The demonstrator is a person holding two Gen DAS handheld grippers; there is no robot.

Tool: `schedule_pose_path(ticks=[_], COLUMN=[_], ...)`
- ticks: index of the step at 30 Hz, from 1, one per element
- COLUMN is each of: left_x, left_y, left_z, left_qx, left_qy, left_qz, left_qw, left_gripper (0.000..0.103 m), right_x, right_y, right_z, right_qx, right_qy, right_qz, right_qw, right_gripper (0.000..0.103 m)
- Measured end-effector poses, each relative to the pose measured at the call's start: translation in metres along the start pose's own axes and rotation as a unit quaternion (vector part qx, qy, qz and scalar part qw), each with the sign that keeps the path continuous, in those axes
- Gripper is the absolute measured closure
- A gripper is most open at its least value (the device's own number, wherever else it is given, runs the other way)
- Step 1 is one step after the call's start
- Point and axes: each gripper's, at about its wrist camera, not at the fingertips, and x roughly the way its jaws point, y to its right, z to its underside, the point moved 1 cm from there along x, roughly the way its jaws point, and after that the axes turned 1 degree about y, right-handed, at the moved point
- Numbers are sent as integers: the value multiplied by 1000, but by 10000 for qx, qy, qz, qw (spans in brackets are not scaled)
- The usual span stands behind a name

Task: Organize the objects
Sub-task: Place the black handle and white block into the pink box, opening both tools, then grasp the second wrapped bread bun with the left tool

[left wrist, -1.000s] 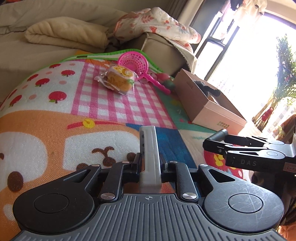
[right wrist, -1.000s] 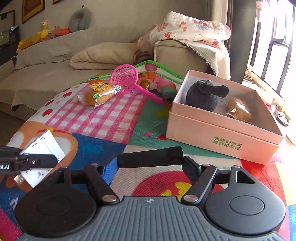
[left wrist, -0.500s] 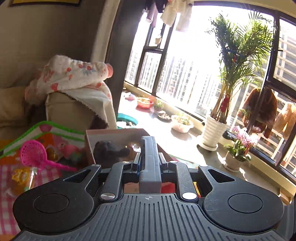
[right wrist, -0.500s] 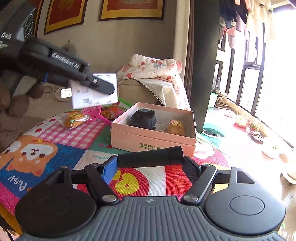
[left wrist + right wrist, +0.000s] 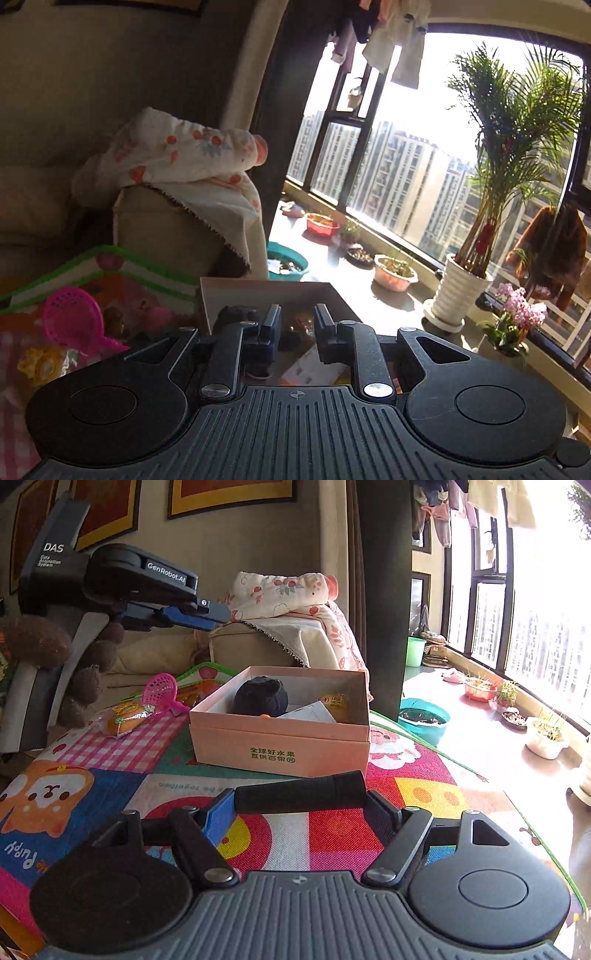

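Card [image 5: 308, 713] dropped into box [image 5: 280, 749]; left gripper [image 5: 295, 325] gaped empty, right gripper [image 5: 301, 797] clamped a black cylinder [image 5: 301, 792]. Bun [image 5: 125, 720], scoop [image 5: 160, 690] remained left-centre.

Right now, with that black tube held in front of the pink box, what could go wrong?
The black tube sits crosswise in the right gripper and pokes out one side, so it might twist or slip. The pink box already holds a dark plush and a leaning white card; the tube could land on the card. The left gripper, jaws open, hangs near the box, so the tools might bump.
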Motion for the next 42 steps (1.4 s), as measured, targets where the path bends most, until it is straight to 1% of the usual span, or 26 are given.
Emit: schedule_pose_path(ticks=[4, 7, 10, 11, 13, 15, 16, 17, 19, 22, 23, 24, 25, 27, 31, 32, 34, 40, 42], left_x=[-21, -31, -37, -40, -46, -51, -53, -56, -59, -62, -61, -59, -55, -40, -9, -1, 6, 25, 31], left_y=[-24, -42, -57, -62, -70, -75, -77, -79, -87, -110, -124, -135, -146, -168, -189, -191, -189, -176, -180], left_z=[42, 71, 86, 89, 92, 92, 90, 89, 82, 65, 55, 49, 42, 31, 27, 29, 30, 26, 24], left_qx=[-160, -315, -518, -545, -490, -376, -308, -248, -220, -452, -557, -614, -654, -638, -463, -401, -240, 331, 262], left_qy=[-312, -599, -776, -790, -770, -713, -673, -610, -449, -79, 69, 128, 116, -128, -708, -750, -723, -753, -697], left_qz=[-158, -316, -424, -516, -711, -889, -981, -1077, -1252, -1604, -1736, -1810, -1866, -1926, -1821, -1683, -1638, -1766, -1786], left_qw=[9993, 9972, 9947, 9940, 9933, 9928, 9924, 9920, 9909, 9860, 9832, 9815, 9802, 9791, 9796, 9821, 9836, 9808, 9811], left_gripper=[82, 82, 82, 82, 82, 82, 82, 82, 82, 82, 82, 82, 82, 82, 82, 79, 79, 78, 78], right_x=[13, 41, 77, 88, 106, 125, 130, 133, 132, 117, 111, 104, 98, 88, 76, 73, 70, 70, 68], right_y=[-1, 1, 3, 3, 1, -1, -2, -5, -13, -27, -32, -38, -42, -50, -59, -62, -66, -84, -90], right_z=[-29, -59, -84, -89, -98, -100, -100, -97, -89, -74, -69, -63, -57, -47, -30, -26, -22, -13, -10], right_qx=[-108, -93, 29, 38, 16, 26, 60, 74, -13, -346, -519, -677, -807, -1000, -1184, -1229, -1316, -1484, -1546], right_qy=[152, 53, -150, -184, -234, -363, -419, -455, -481, -292, -187, -105, -49, -27, -127, -160, -205, -375, -396], right_qz=[-13, -30, -42, -5, 35, -42, -61, -91, -141, -184, -188, -172, -166, -261, -432, -480, -626, -899, -961], right_qw=[9998, 9999, 9999, 9998, 9997, 9993, 9991, 9989, 9987, 9988, 9983, 9975, 9966, 9946, 9919, 9911, 9891, 9841, 9825], right_gripper=[28, 28, 28, 28, 28, 26, 19, 16, 16, 16, 12, 10, 7, 7, 6, 6, 5, 1, 0])
